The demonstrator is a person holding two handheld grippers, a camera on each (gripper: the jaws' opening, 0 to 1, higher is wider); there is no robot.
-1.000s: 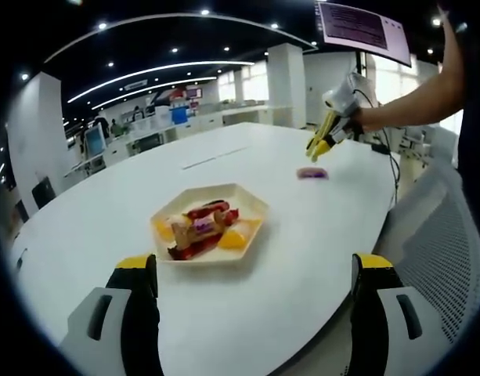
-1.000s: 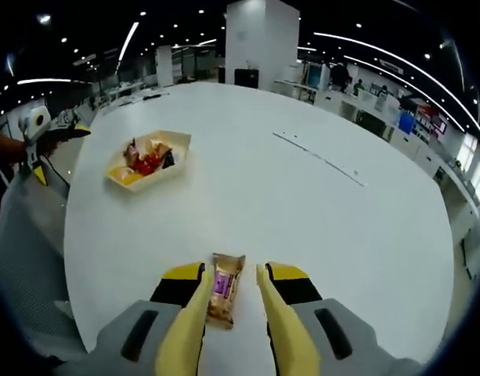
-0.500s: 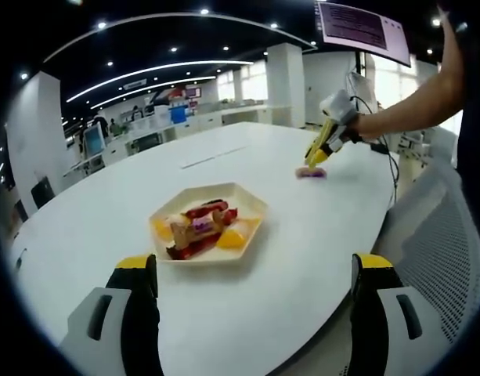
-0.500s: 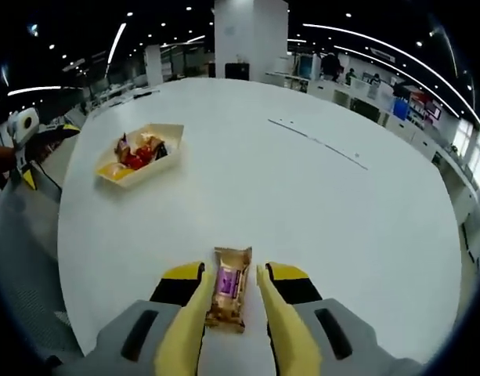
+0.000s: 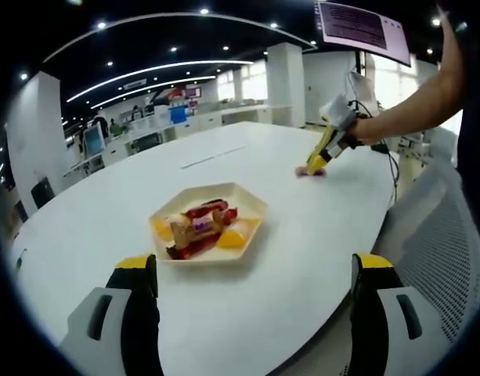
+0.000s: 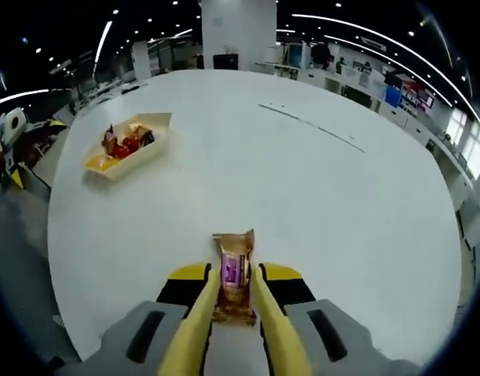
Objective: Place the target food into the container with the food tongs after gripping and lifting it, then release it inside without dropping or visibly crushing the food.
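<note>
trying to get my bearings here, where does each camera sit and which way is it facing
Left gripper view: rides the left gripper, jaws wide apart, looking across the white table at the tray; the person's forearm reaches in.
Right gripper view: rides the right gripper, looking down at the snack bar between its tongs.
Shared: table, tray, snack bar.

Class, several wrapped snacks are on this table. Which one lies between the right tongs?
The brown snack bar with the purple label, lying alone on the white table between the right tongs; the other snacks sit in the hexagonal tray.
</note>
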